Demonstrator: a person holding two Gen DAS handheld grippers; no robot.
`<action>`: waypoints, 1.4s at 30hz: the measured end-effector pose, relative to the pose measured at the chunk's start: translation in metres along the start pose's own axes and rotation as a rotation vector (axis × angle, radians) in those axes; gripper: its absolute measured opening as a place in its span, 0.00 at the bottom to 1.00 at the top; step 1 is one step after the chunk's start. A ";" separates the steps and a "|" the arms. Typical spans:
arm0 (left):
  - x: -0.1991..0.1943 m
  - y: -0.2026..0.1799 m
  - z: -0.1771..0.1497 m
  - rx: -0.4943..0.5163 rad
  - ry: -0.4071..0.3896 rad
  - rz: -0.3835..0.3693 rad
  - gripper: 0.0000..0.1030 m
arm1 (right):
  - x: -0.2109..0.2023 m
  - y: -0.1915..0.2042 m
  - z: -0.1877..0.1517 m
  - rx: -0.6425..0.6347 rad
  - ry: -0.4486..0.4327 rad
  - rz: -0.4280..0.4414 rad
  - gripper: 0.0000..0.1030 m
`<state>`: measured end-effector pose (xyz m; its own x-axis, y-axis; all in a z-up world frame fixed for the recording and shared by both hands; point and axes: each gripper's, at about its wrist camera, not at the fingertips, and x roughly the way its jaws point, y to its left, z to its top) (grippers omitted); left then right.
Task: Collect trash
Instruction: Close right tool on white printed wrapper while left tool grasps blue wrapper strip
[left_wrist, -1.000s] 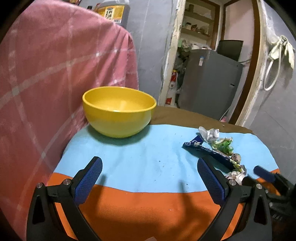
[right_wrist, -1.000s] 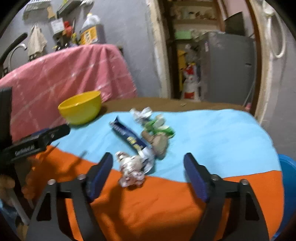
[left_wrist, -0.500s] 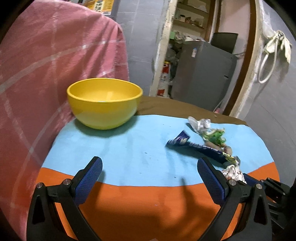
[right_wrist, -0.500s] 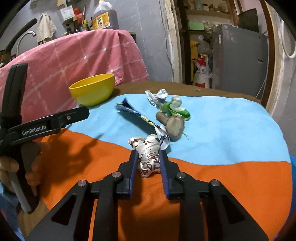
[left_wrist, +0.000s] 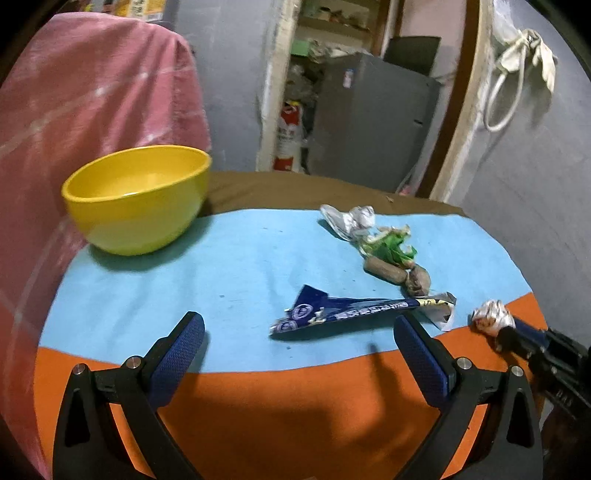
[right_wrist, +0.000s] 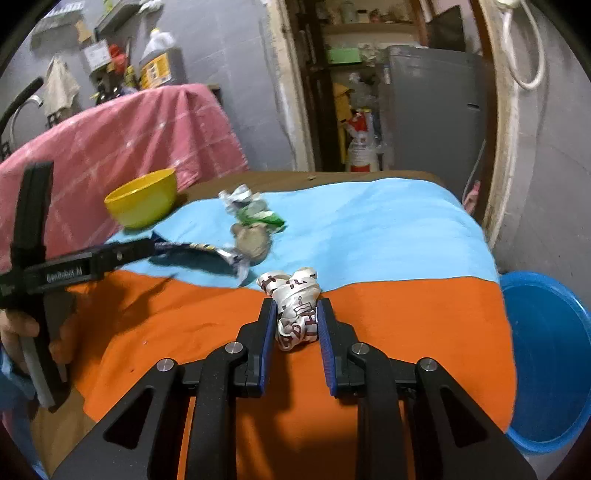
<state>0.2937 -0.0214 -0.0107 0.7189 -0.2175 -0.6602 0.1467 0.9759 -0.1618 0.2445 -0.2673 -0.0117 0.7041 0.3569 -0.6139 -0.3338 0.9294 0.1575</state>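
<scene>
My right gripper (right_wrist: 295, 310) is shut on a crumpled white wrapper with dark red print (right_wrist: 295, 310), held just above the orange part of the cloth; it also shows in the left wrist view (left_wrist: 493, 317). My left gripper (left_wrist: 299, 332) is open and empty, its fingers either side of a dark blue wrapper (left_wrist: 343, 312) lying flat on the blue cloth. Beyond it lie a silver foil scrap (left_wrist: 351, 219), a green wrapper (left_wrist: 391, 247) and brown lumps (left_wrist: 400, 275). A yellow bowl (left_wrist: 136, 197) stands at the back left.
The table wears a blue and orange cloth (left_wrist: 258, 398). A pink checked cloth (left_wrist: 81, 110) hangs at the left. A blue plastic tub (right_wrist: 546, 362) stands on the floor right of the table. A grey fridge (left_wrist: 373, 118) stands behind.
My right gripper has lifted the white wrapper and drawn it back toward the right. My left gripper has swung right, from facing the bowl to facing the blue wrapper.
</scene>
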 end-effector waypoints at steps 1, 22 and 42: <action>0.003 -0.001 0.001 0.007 0.008 -0.004 0.98 | 0.000 -0.002 0.001 0.011 -0.005 -0.001 0.20; 0.019 -0.009 0.009 0.074 0.046 -0.106 0.48 | 0.009 0.000 0.001 0.017 0.005 -0.006 0.21; 0.011 -0.019 -0.002 0.133 0.079 -0.154 0.03 | 0.011 -0.001 0.000 0.015 0.006 -0.007 0.21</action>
<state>0.2977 -0.0421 -0.0162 0.6266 -0.3596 -0.6914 0.3426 0.9240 -0.1700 0.2531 -0.2643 -0.0185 0.7023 0.3500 -0.6199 -0.3195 0.9331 0.1649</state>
